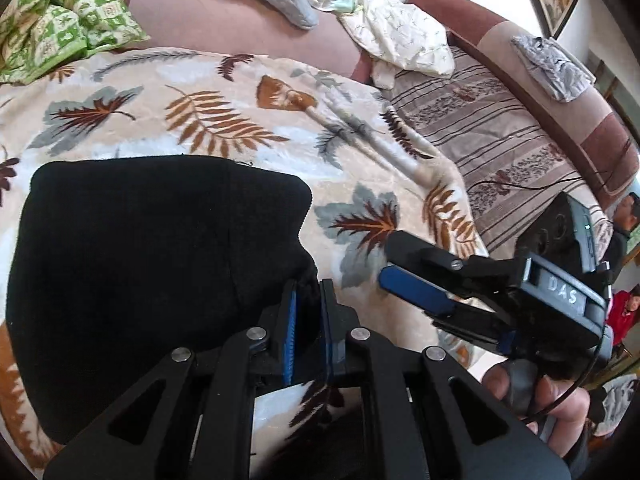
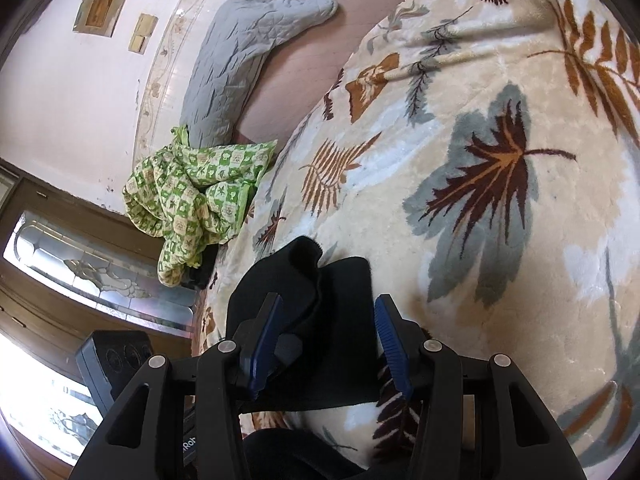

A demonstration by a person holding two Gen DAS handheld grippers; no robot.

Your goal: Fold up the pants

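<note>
The black pants lie folded into a thick block on the leaf-patterned blanket. My left gripper is shut on the pants' near right corner, with black cloth pinched between its blue pads. My right gripper shows in the left wrist view just right of that corner, open and empty above the blanket. In the right wrist view my right gripper is open with the pants' edge lying between and below its fingers, not gripped. The left gripper's body shows at the lower left there.
A green patterned cloth and a grey quilted pillow lie at the bed's far side. A cream cloth and a striped cover lie to the right. A sofa arm curves along the right edge.
</note>
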